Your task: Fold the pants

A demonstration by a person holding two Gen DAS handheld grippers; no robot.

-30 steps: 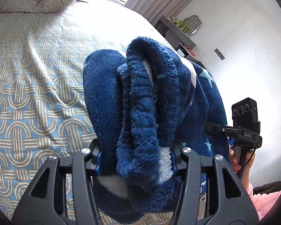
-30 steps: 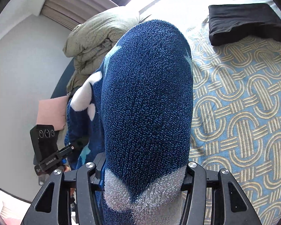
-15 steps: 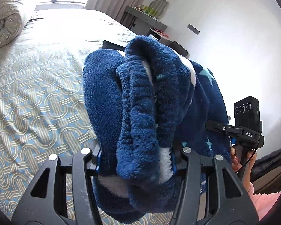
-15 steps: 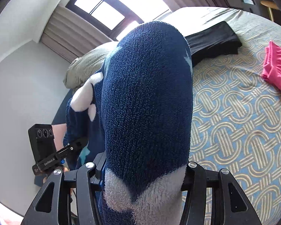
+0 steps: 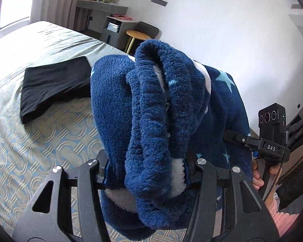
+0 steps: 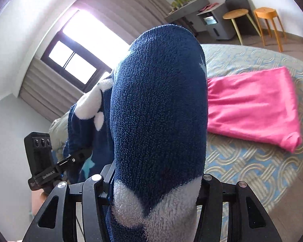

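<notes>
Left gripper (image 5: 149, 169) is clamping a thick bunch of navy fleece pants (image 5: 161, 111), what looks like the elastic waistband rolled between its jaws, while the right gripper (image 6: 155, 183) is biting down on another fat fold of the same garment, white patch showing at the pinch. Both are holding the pants clear above the bed (image 5: 40, 141), the cloth stretching across between the two grips, each tool showing at the edge of the other's view.

Risk is running on several fronts. Each pinch is taking in many plush layers, and an outer layer could be slipping free under the hanging weight, letting one side sag and the fold come down crooked. How much of the legs is dangling below is hidden, so a trailing end could be catching on the patterned cover and bunching under itself as the pants come down.

Landing room is also a concern: folded black clothing (image 5: 54, 84) is lying toward the far part of the bed on the left side, and a pink garment (image 6: 252, 109) is lying near the right edge. Lowering too close to either could be dragging it out of shape or draping fleece over it.
</notes>
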